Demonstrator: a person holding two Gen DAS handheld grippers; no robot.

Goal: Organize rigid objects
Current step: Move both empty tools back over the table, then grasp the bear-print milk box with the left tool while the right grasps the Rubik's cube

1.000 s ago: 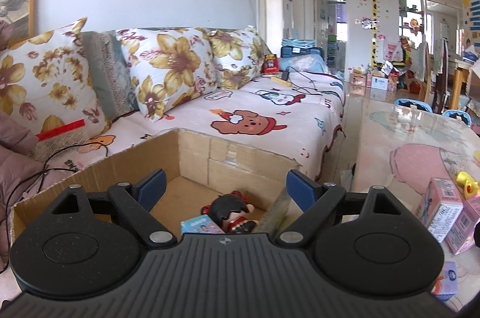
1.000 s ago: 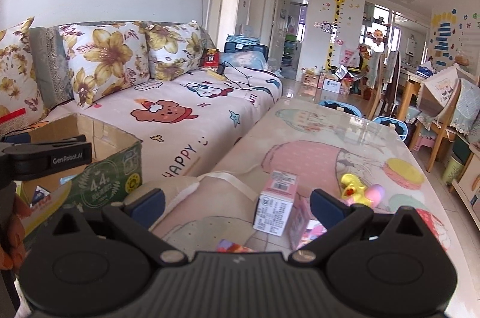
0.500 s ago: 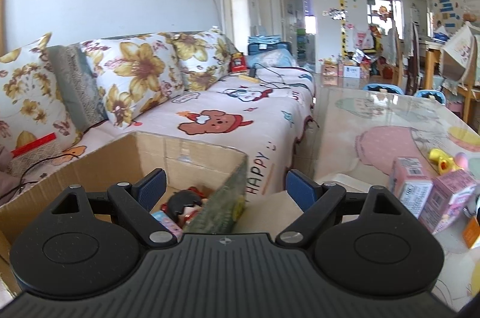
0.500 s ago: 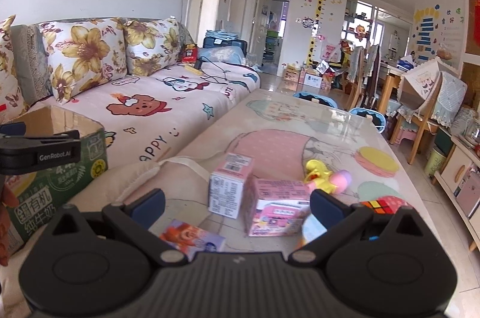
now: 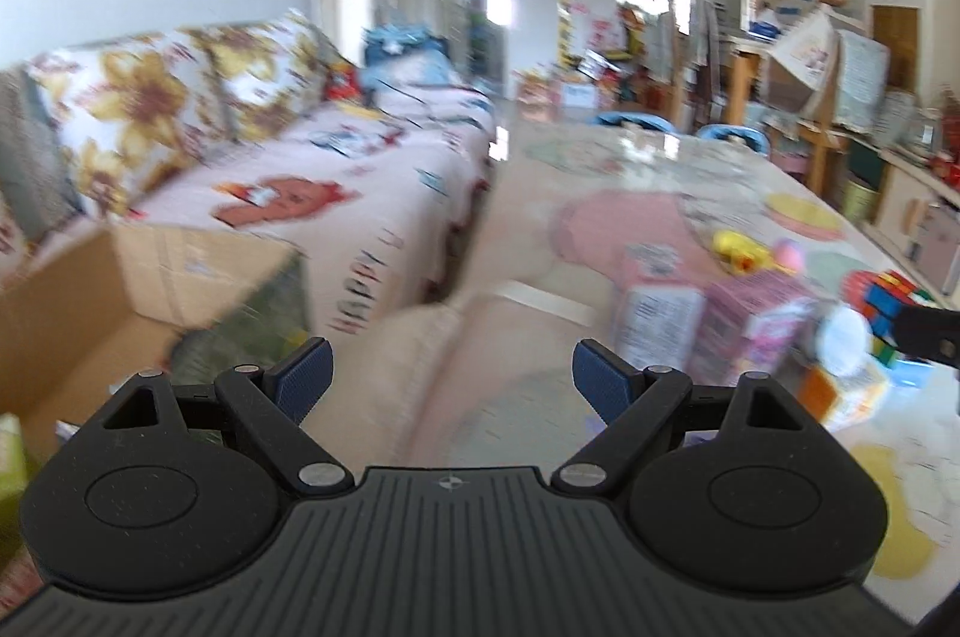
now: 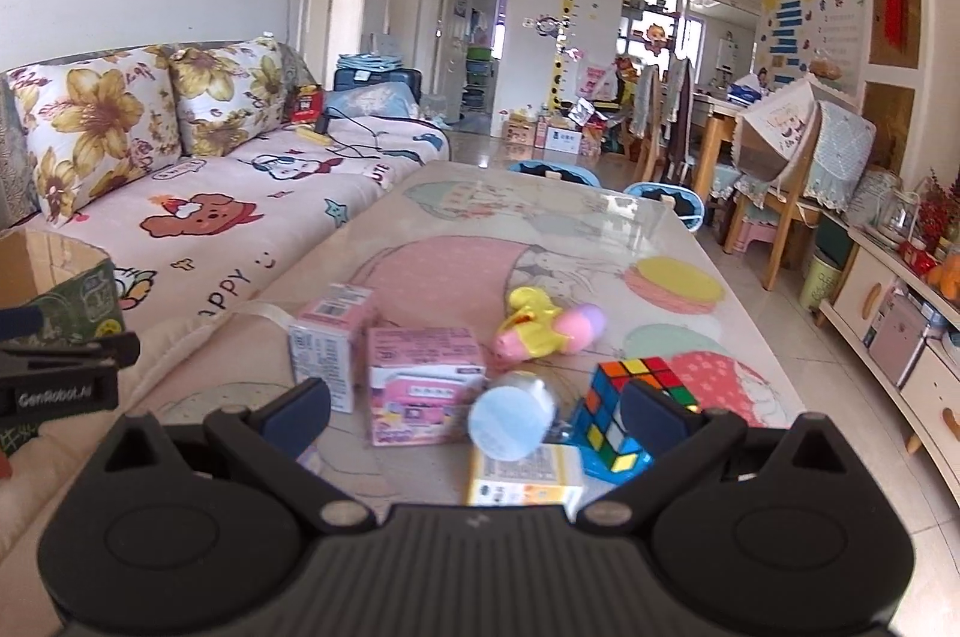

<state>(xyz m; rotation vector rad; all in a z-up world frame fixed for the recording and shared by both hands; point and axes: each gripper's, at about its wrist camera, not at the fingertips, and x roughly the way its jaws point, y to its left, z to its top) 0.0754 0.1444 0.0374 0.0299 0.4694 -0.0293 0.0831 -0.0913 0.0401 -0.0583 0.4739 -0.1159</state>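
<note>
Hovering over the near end of the table (image 6: 540, 241), the right gripper (image 6: 474, 409) has its blue pads spread wide with nothing between them. Using the pink house-print box (image 6: 423, 391) as the landmark: a pink-and-white carton (image 6: 330, 337) stands just beside it on the sofa side, apparently touching it. Behind the box, farther down the table, lie a yellow duck toy (image 6: 528, 319) and a pink egg-shaped toy (image 6: 579, 325), close together. On the box's other side sits a Rubik's cube (image 6: 624, 409) on a blue base, and between box and cube a pale blue round cap (image 6: 510, 421) of some clear container faces the camera. Nearer than the box, a yellow-and-white carton (image 6: 528, 475) lies flat.

The left gripper (image 5: 450, 379) is likewise released, its pads wide apart and empty, above the cushioned table edge. Its view is blurred, yet the same pink box (image 5: 756, 325) shows ahead of its right finger. Well off to the sofa side of that box stands an open cardboard box (image 5: 138, 289), against the sofa (image 6: 240, 193); what is inside cannot be made out. The left gripper's black body (image 6: 54, 379) also shows at the edge of the right view.
</note>
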